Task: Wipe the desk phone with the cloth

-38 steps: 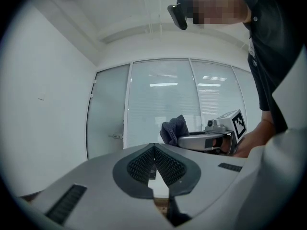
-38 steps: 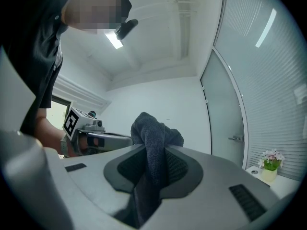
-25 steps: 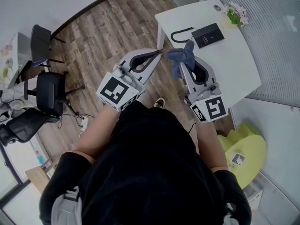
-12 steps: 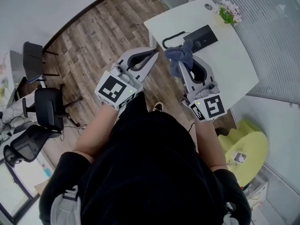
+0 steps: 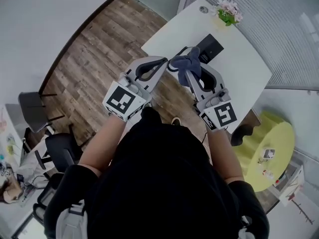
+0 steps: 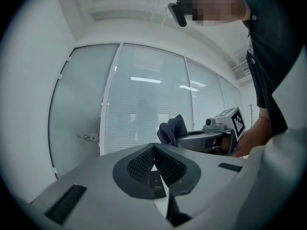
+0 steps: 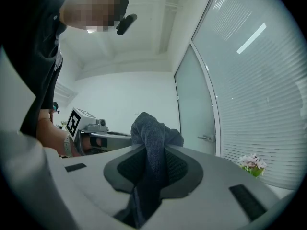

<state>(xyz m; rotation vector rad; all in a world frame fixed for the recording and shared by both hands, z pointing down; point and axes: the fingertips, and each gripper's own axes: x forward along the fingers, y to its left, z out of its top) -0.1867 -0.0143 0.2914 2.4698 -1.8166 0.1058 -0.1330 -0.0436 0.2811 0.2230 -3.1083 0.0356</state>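
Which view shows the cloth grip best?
Right gripper view: the cloth sits clamped between the right gripper's jaws, close up and centred. Head view shows it bunched at that gripper's tip. Left gripper view shows just a small bundle from the side.

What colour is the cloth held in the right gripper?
Dark greyish blue, plain; the cloth shows best in the right gripper view.

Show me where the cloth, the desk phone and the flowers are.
cloth (image 5: 187, 66), head view, its bunched upper part.
desk phone (image 5: 209, 48), head view, middle of its black body.
flowers (image 5: 226, 7), head view, the pale pink blooms.
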